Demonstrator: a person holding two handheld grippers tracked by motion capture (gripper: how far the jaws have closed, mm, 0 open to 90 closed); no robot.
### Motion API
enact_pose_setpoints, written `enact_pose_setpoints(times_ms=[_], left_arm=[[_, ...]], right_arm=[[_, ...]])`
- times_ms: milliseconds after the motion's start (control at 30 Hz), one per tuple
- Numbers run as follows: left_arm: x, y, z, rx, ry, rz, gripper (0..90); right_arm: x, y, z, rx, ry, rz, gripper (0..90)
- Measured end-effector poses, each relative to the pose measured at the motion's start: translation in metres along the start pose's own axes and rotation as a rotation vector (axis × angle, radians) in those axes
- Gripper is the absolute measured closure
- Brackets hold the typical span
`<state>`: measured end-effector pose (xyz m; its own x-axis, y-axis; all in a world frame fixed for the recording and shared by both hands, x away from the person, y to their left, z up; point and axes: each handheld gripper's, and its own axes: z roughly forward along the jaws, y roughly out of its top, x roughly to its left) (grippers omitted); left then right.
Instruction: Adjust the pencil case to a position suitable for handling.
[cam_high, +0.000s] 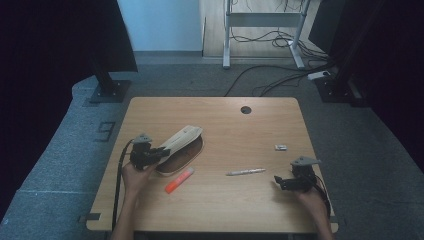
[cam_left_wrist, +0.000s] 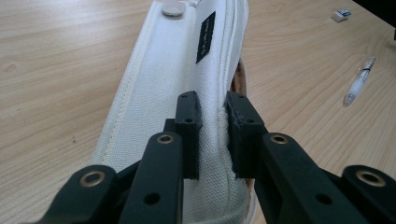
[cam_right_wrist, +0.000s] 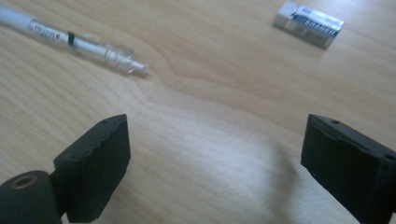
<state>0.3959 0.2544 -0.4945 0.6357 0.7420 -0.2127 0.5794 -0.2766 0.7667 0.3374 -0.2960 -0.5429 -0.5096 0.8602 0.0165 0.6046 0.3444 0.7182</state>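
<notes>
White pencil case (cam_high: 181, 141) lay left of centre on the table (cam_high: 225, 200), flap pinched in the closed left gripper (cam_high: 159, 154). Orange marker (cam_high: 179, 180) just below; pen (cam_high: 245, 171) mid-frame. Right gripper (cam_high: 278, 180), lower right, stood wide open w/ nothing between.

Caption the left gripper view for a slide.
Left gripper shut on the raised flap of a white pencil case, with a pen lying on the wooden table.

Orange marker (cam_high: 179, 180) lying on the bench (cam_high: 235, 200). Right of it a pen (cam_high: 245, 171). Farther right, small eraser (cam_high: 280, 147), apart.
</notes>
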Motion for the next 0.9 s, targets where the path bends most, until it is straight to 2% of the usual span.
enact_pose_setpoints(times_ms=[267, 467, 900], left_arm=[[-0.001, 0.0, -0.001, -0.008, 0.004, 0.007, 76.4], [-0.002, 0.0, -0.001, -0.007, 0.006, 0.015, 76.5], [-0.003, 0.0, 0.0, -0.01, -0.008, 0.018, 76.3]], right_arm=[[-0.011, 0.012, 0.005, 0.003, 0.016, -0.011, 10.2], [-0.019, 0.027, 0.012, 0.011, -0.014, -0.036, 12.9], [-0.047, 0.044, 0.027, 0.008, -0.044, -0.02, 18.5]])
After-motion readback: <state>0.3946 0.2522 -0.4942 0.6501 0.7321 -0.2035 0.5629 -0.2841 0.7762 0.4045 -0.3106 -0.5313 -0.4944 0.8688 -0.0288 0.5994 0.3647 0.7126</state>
